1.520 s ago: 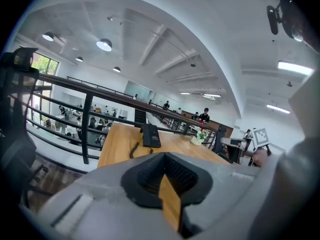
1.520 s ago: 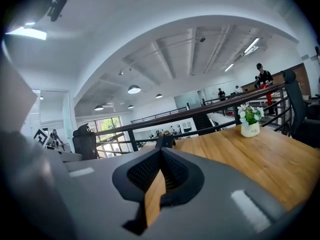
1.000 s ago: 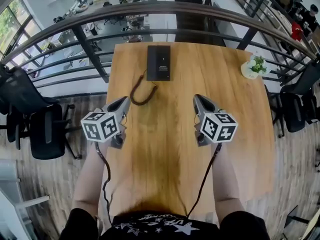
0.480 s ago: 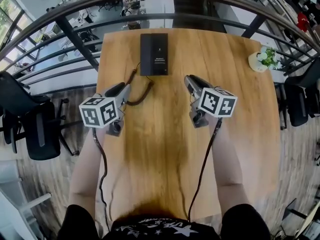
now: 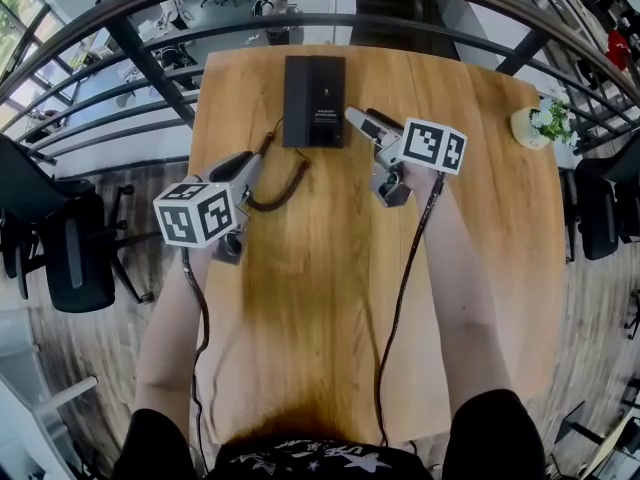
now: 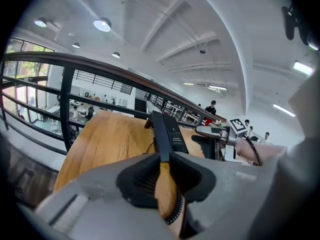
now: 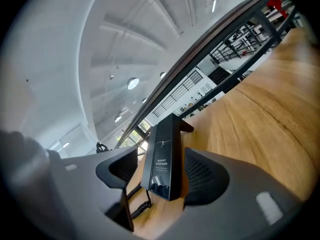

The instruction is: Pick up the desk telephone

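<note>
The black desk telephone (image 5: 313, 100) lies flat at the far middle of the wooden table (image 5: 470, 268), and its coiled cord (image 5: 275, 183) loops off toward the near left. My right gripper (image 5: 357, 120) is just off the telephone's right edge, rolled on its side. Its jaws are opening, and the pads press on nothing. In the right gripper view the telephone (image 7: 162, 156) stands in line with the gap of the right gripper (image 7: 161, 170). My left gripper (image 5: 245, 166) is shut and empty, hovering by the cord, short of the telephone (image 6: 170, 134).
A small potted plant (image 5: 545, 123) stands at the table's far right edge. A dark curved railing (image 5: 150, 68) runs just behind the table's far edge. Black office chairs (image 5: 60, 258) stand on the floor to the left.
Both grippers have moved forward toward the telephone, the right one farther. The right gripper has rolled onto its side and gone from shut to open.
</note>
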Demonstrator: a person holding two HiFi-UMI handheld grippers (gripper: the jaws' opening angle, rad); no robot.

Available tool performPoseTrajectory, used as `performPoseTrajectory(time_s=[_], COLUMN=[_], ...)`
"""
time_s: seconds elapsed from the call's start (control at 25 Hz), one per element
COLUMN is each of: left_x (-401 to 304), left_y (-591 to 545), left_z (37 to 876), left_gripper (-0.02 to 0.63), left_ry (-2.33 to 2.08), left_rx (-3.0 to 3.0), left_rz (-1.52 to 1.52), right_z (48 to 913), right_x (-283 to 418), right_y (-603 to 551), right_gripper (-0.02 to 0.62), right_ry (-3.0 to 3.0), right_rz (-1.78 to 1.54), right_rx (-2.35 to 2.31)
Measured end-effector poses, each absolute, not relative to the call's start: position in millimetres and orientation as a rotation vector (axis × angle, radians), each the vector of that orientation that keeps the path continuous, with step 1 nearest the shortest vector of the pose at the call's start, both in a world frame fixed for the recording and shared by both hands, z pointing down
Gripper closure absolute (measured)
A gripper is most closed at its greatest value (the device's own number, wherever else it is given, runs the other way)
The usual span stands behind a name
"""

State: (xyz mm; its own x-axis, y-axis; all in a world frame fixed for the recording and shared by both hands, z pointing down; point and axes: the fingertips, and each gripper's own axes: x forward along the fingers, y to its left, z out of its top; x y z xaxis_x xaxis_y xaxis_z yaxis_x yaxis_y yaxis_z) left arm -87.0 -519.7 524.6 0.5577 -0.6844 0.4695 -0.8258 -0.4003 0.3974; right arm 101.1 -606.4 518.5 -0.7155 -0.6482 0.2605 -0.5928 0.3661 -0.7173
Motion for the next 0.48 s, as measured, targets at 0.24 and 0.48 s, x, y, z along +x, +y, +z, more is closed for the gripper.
performPoseTrajectory(time_s=[0.24,0.48], left_x=[-94,-93], left_y=[-528,-525], left_z=[526,530], left_gripper=[0.603,0.603], left_ry=[-1.257,-1.229], left_rx=[2.181,2.173], left_rz=[0.287,0.284], right_z=[536,550], right_x=[87,68], right_y=[-628,-636], right_gripper=[0.316,0.31], right_ry=[2.549,2.676], right_rz=[-1.381,-1.458], right_rx=[-1.096,-0.992])
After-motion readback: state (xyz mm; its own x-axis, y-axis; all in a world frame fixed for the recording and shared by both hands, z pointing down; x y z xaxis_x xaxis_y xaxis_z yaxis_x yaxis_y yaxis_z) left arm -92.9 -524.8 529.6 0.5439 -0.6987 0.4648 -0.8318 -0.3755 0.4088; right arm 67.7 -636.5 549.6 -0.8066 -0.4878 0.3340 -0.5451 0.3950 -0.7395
